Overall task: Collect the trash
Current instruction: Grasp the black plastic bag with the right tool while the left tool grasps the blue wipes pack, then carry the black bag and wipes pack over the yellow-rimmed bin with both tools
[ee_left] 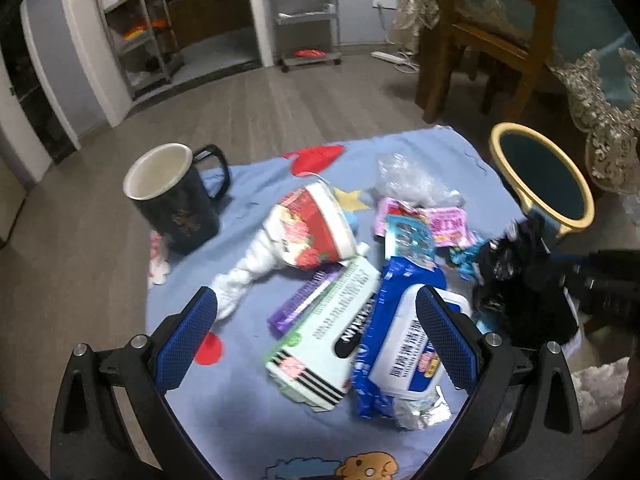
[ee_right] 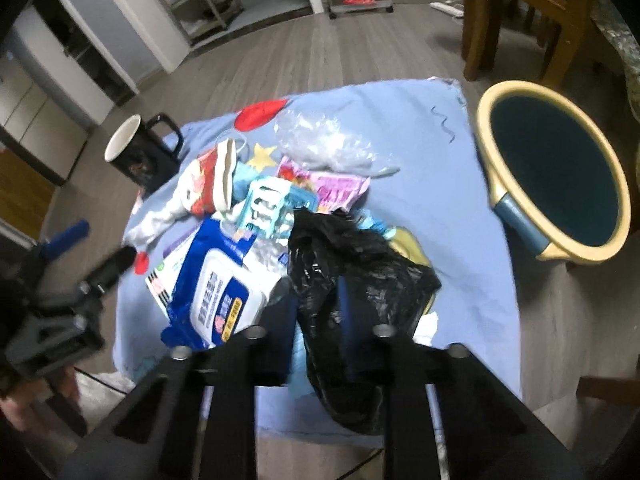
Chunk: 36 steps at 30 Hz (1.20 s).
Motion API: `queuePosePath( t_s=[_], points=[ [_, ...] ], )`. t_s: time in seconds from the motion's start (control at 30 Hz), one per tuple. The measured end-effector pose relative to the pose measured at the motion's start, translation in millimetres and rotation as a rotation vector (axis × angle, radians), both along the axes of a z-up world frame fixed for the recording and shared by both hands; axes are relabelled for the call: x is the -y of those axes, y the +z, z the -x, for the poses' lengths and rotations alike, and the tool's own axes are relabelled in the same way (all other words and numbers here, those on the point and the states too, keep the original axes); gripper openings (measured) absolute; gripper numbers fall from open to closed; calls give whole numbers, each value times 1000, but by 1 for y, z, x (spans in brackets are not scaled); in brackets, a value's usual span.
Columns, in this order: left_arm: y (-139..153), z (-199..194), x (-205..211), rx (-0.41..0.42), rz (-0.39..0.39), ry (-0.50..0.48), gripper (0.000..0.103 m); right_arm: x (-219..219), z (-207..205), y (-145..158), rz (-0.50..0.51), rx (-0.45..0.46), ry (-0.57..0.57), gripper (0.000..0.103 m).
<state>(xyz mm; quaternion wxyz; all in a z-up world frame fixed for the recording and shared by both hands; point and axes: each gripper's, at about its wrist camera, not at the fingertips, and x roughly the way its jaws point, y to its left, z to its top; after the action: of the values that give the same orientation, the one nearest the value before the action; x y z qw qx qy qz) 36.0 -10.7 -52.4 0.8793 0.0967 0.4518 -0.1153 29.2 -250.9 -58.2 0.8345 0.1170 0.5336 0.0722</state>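
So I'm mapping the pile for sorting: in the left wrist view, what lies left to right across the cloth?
Black mug → crushed red-and-white paper cup → blue wet-wipes pack → black plastic bag → yellow-rimmed bin.

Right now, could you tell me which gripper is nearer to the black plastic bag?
The right. The right gripper is shut on the black plastic bag, its fingers pinching it. The left gripper hangs open over the wipes pack, left of the bag.
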Motion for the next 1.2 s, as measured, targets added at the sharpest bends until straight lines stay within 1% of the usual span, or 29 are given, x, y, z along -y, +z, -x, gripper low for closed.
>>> queuePosePath(
  t_s=[0.1,0.2,0.27,0.4,0.5,0.6,0.67,0.73,0.8,0.83,0.9,1.0,1.1,1.2],
  points=[
    [-6,0,10,-14,-2,-34,97,6,3,12,-8,37,-18,13],
    [-13,1,19,-42,8,-64,97,13,4,22,-15,66,-31,12],
    [-17,2,25,-52,-2,-84,97,19,3,28,-23,89,-46,12],
    [-23,3,36,-67,5,-112,97,28,2,34,-51,107,-72,12],
    [-26,5,45,-72,-8,-141,97,31,2,38,-41,124,-77,12],
    [-27,5,46,-79,6,-145,97,33,1,41,-30,136,-85,12],
    [-30,3,49,-102,25,-144,97,34,-1,43,-33,140,-87,12],
    [-32,2,54,-86,13,-146,97,36,-2,48,-14,160,-88,12],
    [-36,-1,56,-94,22,-145,97,38,-2,50,-20,167,-98,12],
    [-41,-2,59,-104,12,-147,97,39,-3,49,-26,164,-100,12],
    [-52,-1,65,-123,-31,-163,97,40,-3,48,-39,159,-97,12],
    [-58,0,74,-130,-53,-187,97,37,-3,48,-50,158,-83,12],
    [-70,2,83,-139,-117,-220,97,37,-3,47,-59,150,-80,12],
    [-83,1,88,-156,-155,-218,97,38,-2,47,-62,149,-79,12]
  ],
)
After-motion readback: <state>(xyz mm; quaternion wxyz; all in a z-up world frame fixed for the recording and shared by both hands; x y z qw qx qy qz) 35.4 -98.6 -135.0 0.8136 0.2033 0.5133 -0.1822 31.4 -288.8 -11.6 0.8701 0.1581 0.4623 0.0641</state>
